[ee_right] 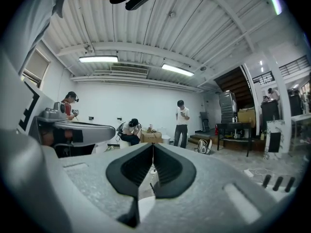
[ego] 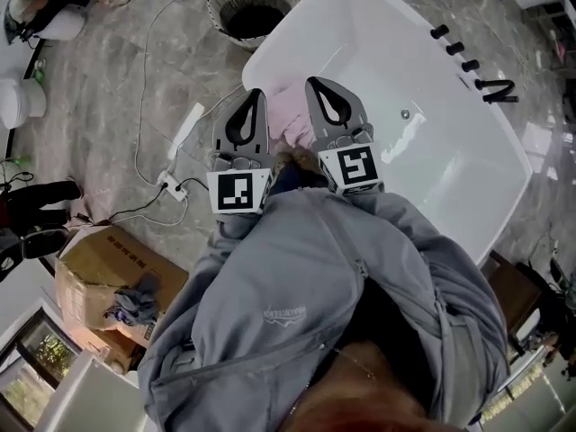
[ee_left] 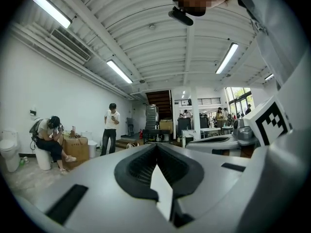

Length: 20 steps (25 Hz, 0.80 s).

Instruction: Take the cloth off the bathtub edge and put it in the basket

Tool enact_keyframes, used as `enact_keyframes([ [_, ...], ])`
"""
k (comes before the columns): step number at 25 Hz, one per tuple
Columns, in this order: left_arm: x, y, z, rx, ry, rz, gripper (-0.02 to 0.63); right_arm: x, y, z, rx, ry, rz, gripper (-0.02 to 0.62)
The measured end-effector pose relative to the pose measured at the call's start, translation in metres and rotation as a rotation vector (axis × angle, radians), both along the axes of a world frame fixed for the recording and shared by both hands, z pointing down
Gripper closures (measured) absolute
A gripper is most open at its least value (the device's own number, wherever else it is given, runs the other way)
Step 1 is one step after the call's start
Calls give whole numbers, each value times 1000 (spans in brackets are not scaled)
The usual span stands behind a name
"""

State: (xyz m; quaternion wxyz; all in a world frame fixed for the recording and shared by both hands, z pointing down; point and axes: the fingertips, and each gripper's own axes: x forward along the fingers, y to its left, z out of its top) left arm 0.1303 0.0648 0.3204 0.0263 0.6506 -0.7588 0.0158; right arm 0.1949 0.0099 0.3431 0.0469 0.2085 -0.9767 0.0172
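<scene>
Left tool [ego: 256, 94] and right tool [ego: 315, 83] are closed, empty, beside the cloth [ego: 290, 115].

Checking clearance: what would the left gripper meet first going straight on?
Probably nothing near: the grey two-jaw left gripper points level, and its view shows open room beyond; depth is unclear.

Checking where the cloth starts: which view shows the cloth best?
The head view: the pink cloth lies over the bathtub edge, seen from above. The left and right gripper views both look level across the room and show no cloth.
</scene>
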Motion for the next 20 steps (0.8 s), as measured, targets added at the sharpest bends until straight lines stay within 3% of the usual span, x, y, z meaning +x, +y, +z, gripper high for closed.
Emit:
enact_keyframes([
  [20, -10, -15, 108, -158, 8, 61, 600, 6, -22, 98, -21, 101, -14, 591],
])
